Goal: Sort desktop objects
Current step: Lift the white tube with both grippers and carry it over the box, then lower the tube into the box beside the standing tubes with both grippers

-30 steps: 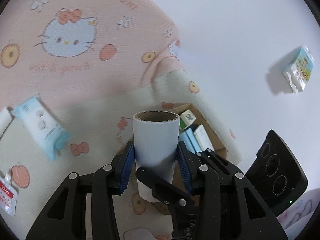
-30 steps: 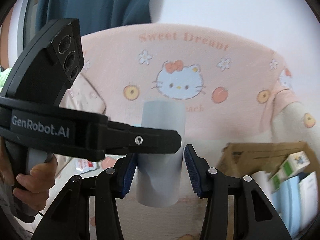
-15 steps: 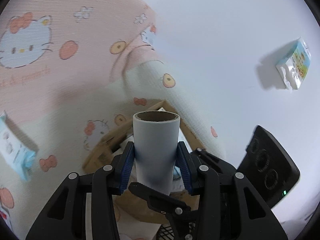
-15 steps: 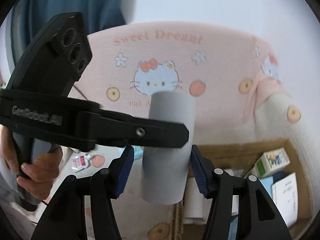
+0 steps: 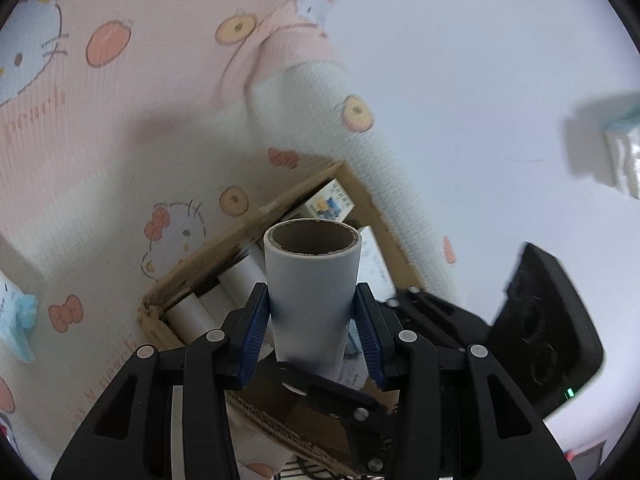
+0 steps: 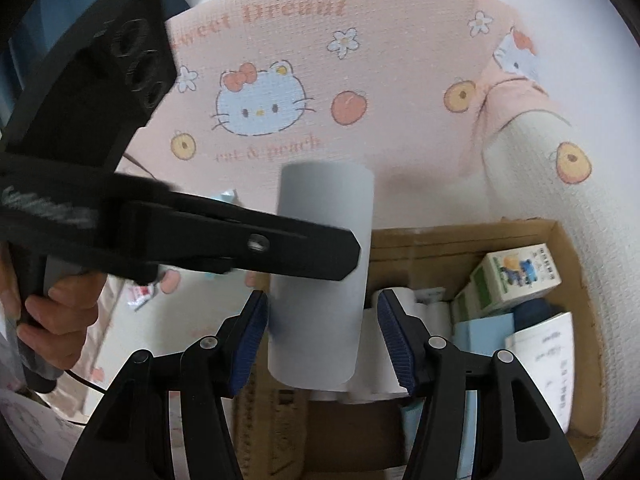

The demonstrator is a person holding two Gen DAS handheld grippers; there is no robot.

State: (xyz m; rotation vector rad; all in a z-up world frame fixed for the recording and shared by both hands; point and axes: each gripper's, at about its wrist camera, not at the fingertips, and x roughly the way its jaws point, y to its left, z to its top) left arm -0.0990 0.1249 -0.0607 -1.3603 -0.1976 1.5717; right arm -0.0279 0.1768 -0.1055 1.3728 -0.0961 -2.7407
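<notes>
My left gripper (image 5: 312, 332) is shut on a grey paper roll (image 5: 311, 292) with a brown cardboard core, held upright above an open cardboard box (image 5: 360, 196). In the right wrist view the same roll (image 6: 320, 276) hangs between my right gripper's (image 6: 322, 334) blue pads (image 6: 394, 340), which stand apart with a gap on the right side. The left gripper's black finger (image 6: 224, 244) crosses the roll there. The box (image 6: 460, 240) holds white rolls (image 6: 396, 316), a small printed carton (image 6: 516, 276) and blue and white packets (image 6: 484, 332).
A pink and cream Hello Kitty blanket (image 6: 360, 80) covers the surface around the box. A blue wipes pack (image 5: 16, 324) lies at the left. A small packet (image 5: 624, 152) hangs on the white wall (image 5: 480, 80). A hand (image 6: 48, 320) holds the left gripper's handle.
The roll has travelled from over the blanket to over the box. My right gripper's pads have opened away from the roll; the left gripper keeps hold of it.
</notes>
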